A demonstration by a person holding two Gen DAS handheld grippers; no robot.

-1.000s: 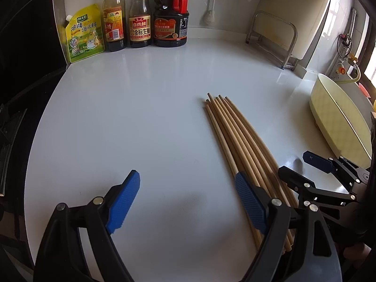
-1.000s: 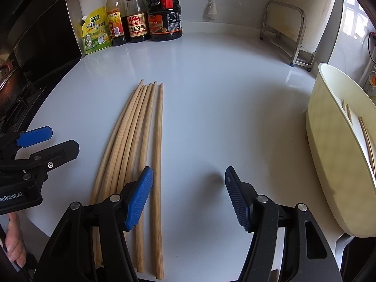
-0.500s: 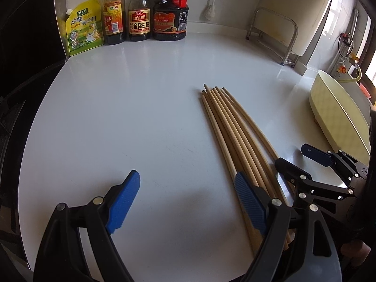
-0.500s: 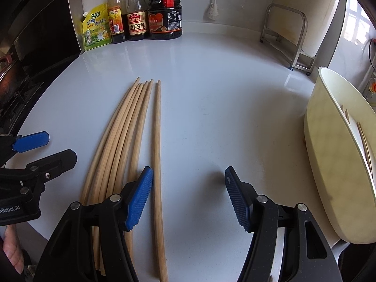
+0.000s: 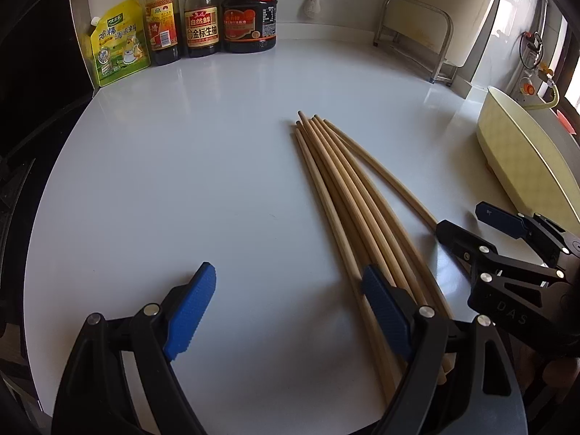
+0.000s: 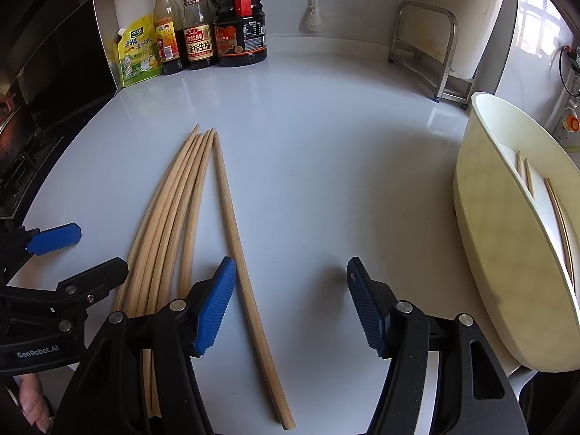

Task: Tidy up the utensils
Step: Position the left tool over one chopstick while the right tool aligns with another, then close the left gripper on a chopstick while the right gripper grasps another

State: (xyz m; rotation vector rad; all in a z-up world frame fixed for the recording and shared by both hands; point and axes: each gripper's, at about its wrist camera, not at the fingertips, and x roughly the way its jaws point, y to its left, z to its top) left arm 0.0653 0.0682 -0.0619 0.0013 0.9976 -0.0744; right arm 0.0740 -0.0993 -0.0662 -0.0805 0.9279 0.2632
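On the shiny white counter [image 6: 326,137] lie long, thin wooden chopsticks [image 6: 174,210]. One wooden stick [image 6: 235,239] sits a little apart from the bunch, between the right gripper [image 6: 286,308]'s wide-open blue tips, so it looks ready to be picked up. The left gripper [image 5: 286,311] is wide open too and holds nothing. A pale yellow plastic tub [image 6: 507,261] on the right has a few sticks inside, likely the home for them all. Sauce bottles [image 6: 217,25] stand by the back wall.
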